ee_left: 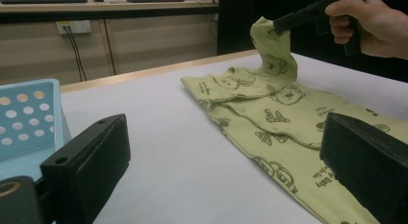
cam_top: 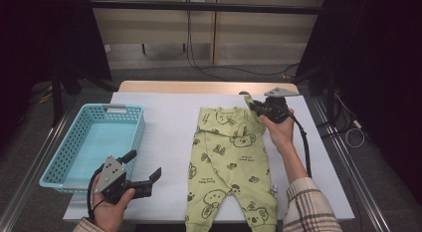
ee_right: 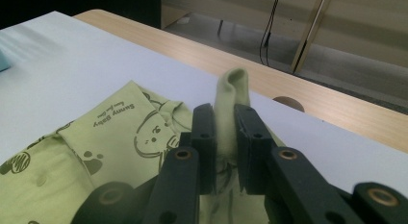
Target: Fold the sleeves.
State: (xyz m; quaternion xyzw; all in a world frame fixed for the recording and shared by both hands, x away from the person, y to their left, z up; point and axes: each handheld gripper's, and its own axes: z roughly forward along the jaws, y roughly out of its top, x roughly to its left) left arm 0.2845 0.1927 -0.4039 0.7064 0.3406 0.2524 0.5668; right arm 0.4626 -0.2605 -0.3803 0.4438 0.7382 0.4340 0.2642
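place: lab | signs: black curtains (cam_top: 45, 38), frame rails (cam_top: 199, 7), trailing cables (cam_top: 199, 67)

Black curtains (cam_top: 45, 38) hanging at both sides, pale wood-panelled wall (cam_top: 214, 28) running behind, dark cables (cam_top: 199, 62) trailing down onto grey floor (cam_top: 164, 72), wooden table (cam_top: 199, 86) lying under white sheet (cam_top: 164, 127), metal rails (cam_top: 37, 157) flanking it.
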